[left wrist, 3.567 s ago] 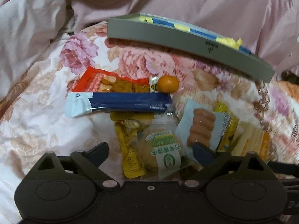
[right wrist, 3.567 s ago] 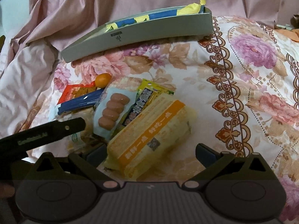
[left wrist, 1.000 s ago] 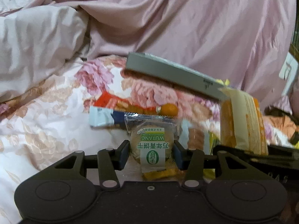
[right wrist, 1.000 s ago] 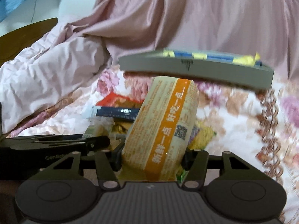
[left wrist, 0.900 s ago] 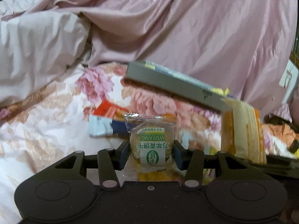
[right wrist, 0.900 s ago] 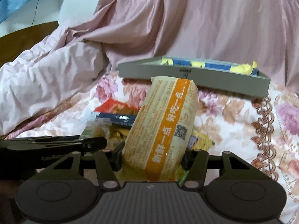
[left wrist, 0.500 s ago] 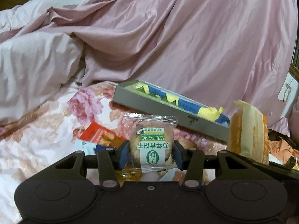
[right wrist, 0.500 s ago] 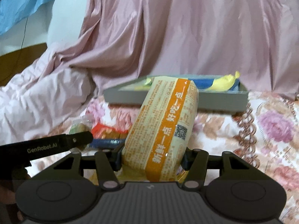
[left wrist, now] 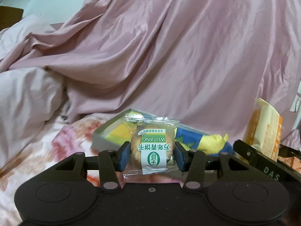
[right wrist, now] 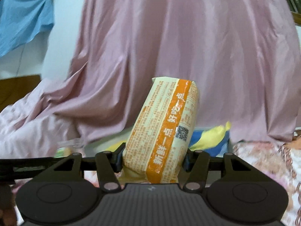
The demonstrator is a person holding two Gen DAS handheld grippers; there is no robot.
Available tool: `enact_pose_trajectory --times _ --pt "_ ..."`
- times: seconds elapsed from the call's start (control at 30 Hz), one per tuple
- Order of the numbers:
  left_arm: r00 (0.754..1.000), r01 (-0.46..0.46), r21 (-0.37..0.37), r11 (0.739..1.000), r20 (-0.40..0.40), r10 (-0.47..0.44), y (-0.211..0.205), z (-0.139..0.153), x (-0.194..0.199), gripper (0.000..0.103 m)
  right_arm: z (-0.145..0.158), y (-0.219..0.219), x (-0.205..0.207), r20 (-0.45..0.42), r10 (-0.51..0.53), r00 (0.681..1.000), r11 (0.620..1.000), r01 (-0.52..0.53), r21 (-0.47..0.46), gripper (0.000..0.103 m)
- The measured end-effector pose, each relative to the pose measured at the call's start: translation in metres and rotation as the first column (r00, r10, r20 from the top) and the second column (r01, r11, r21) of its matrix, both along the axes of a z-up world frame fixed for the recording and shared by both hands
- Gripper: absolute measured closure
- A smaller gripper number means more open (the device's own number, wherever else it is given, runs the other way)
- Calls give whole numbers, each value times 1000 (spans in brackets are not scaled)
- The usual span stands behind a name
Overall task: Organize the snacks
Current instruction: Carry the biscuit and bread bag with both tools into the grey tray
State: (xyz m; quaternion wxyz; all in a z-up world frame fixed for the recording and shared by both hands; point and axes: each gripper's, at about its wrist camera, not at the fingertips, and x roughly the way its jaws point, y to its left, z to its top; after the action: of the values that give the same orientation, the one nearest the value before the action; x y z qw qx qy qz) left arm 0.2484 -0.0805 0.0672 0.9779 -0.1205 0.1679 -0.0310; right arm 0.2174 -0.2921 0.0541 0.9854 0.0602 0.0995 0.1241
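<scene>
**Both grippers loaded, held up in front of the tray**

My left hand-held gripper (left wrist: 152, 154) is pinching a small clear-wrapped round biscuit with a green and white label (left wrist: 152, 143), blue pads pressed on both sides of the biscuit, packet upright and lifted clear of the bed. Behind it sits the grey rectangular tray (left wrist: 105, 131) on the floral-print bedsheet (left wrist: 62, 146); inside the tray I see yellow and blue wrappers (left wrist: 212, 141). Pink satin fabric (left wrist: 169, 56) is draped up behind everything. At the right edge of the left wrist view, the black finger of my other gripper shows, with its packet above it.

My right hand-held gripper (right wrist: 152, 158) is clamped on a tall cream and orange plastic-wrapped bread packet (right wrist: 165, 131), squeezed at its lower end, the top leaning slightly right. Tray contents, blue and yellow, peek out just right of the packet; the view is blurred. Blue cloth (right wrist: 22, 22) hangs at upper left on the wall. The left gripper's arm crosses the lower left of this view.
</scene>
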Motion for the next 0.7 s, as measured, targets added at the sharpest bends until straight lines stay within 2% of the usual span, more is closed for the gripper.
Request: enact_pose_trajectory --times 0.23,0.5,0.57,0.7 --pt "1000 -9 -15 1000 20 9 -36 -8 56 52 -2 -28 43 51 -103 993 992 99 72 42" --pt "997 8 -59 998 -73 -12 -55 -35 98 52 -22 -41 72 40 -126 991 990 122 75 42" --pt "995 1 -47 999 -96 -6 -57 -45 101 52 -24 -45 79 29 -123 992 989 120 82 42" --pt "993 -3 -31 1000 -117 -1 -58 -56 105 52 -32 -48 89 -50 -88 995 991 92 99 43"
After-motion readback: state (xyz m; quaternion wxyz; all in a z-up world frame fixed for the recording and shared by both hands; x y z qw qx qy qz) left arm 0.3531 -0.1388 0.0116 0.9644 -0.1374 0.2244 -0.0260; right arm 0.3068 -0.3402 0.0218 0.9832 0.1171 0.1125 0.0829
